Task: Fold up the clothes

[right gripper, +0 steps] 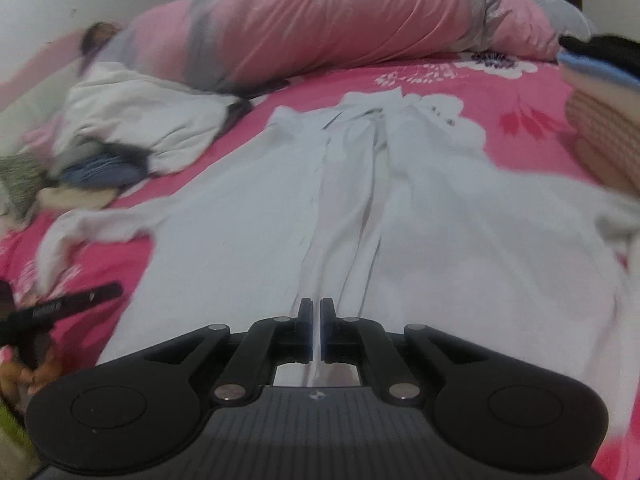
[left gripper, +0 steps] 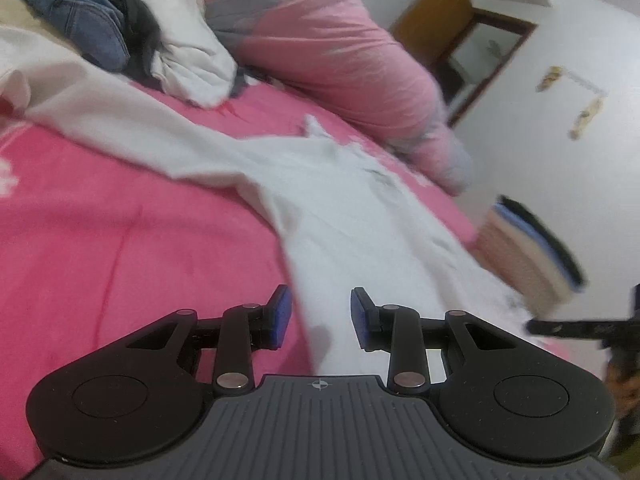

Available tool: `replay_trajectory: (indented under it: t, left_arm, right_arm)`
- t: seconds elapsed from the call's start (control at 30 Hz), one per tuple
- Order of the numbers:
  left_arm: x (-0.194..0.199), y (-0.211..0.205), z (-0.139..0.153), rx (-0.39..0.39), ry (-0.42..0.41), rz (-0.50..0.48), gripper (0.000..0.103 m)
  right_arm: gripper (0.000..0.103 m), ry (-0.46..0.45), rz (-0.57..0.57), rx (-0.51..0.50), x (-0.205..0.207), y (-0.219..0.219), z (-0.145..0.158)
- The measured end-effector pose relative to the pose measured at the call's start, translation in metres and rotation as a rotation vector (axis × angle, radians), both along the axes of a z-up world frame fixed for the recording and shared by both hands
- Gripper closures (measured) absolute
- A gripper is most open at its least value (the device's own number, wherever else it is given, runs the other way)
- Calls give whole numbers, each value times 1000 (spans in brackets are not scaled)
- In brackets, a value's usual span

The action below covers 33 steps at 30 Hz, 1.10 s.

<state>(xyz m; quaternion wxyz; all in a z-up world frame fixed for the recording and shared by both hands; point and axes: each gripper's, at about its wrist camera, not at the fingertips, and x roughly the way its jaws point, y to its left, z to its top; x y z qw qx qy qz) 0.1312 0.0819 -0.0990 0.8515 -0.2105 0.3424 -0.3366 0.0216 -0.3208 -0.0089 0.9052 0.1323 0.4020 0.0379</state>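
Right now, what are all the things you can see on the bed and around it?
white shirt: one, white, spread out on the middle of the bed.
bedsheet: one, bright pink with white flowers, under everything.
big pillow: one, pink and grey, along the far edge of the bed.
pile of clothes: one heap, white, blue and dark, far left in the right wrist view.
folded stack: one, beige, blue and black, on the bed right of the shirt.
wooden frame: one, brown, by the wall.
left gripper: black, blue fingers apart.
right gripper: black, shut on the shirt's white cloth.
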Motion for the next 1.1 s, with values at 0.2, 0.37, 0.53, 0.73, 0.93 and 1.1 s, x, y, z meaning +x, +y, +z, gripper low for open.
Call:
replay_trajectory:
  t: [0.2,0.37,0.53,0.73,0.93,1.1]
  left_arm:
    - [-61,6,5,112,17,-89,65]
    - [-90,6,-2,185,47,-72,65]
    - [-101,10,-3,189,63,-21,65]
    - [-111,1,-1,233,56,47,65]
    - [-120,-18,1,340,24,111,70]
    - [-119,-22,2,384,39,152,76]
  right_arm:
    - [90,28,76,42,-52,16,-28]
    - [88,1,-35,105,-89,-9,-36]
    - [61,-82,-266,218,-135,-65,-32]
    - [55,-108,-448,425,-151,-125,-56]
    - [64,-63,-364,520,-101,-132,-88]
    - [103,-135,-436,464,-116,-131,-81]
